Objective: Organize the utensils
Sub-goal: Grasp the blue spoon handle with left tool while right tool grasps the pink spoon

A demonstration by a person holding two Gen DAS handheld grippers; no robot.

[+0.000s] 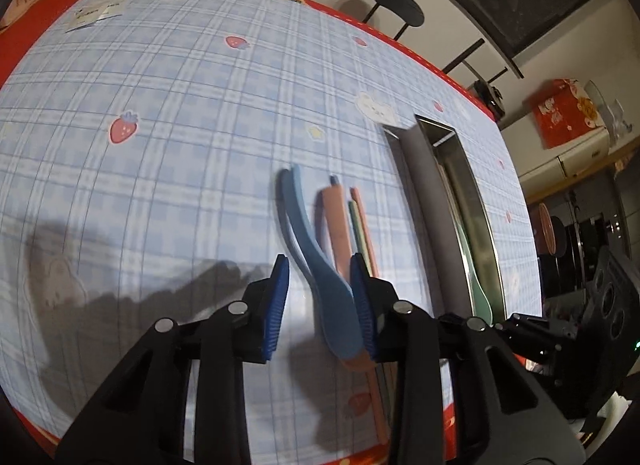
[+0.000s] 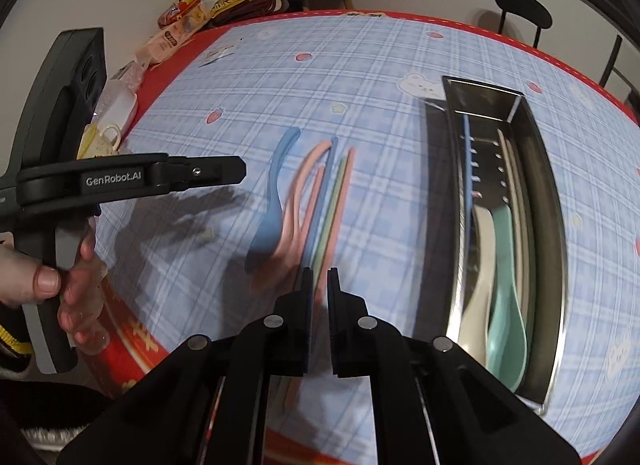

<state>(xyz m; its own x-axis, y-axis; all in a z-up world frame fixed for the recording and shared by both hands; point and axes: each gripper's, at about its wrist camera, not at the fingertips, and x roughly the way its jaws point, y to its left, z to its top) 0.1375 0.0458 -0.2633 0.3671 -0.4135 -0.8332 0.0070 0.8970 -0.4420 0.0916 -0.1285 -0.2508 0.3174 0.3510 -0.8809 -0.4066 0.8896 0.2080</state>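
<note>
I count a few utensils already inside the steel tray (image 2: 548, 169), while beside it the left gripper (image 1: 320, 305) stands part-open around the blue spoon (image 1: 316, 261) and the right gripper (image 2: 319, 321) is pinched near-shut, apparently empty.

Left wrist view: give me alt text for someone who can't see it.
The left claw straddles the bowl of a blue spoon lying on a blue plaid tablecloth; its right pad is against the spoon and its left pad is clear. A pink spoon and chopsticks lie alongside, beside a steel tray.
</note>
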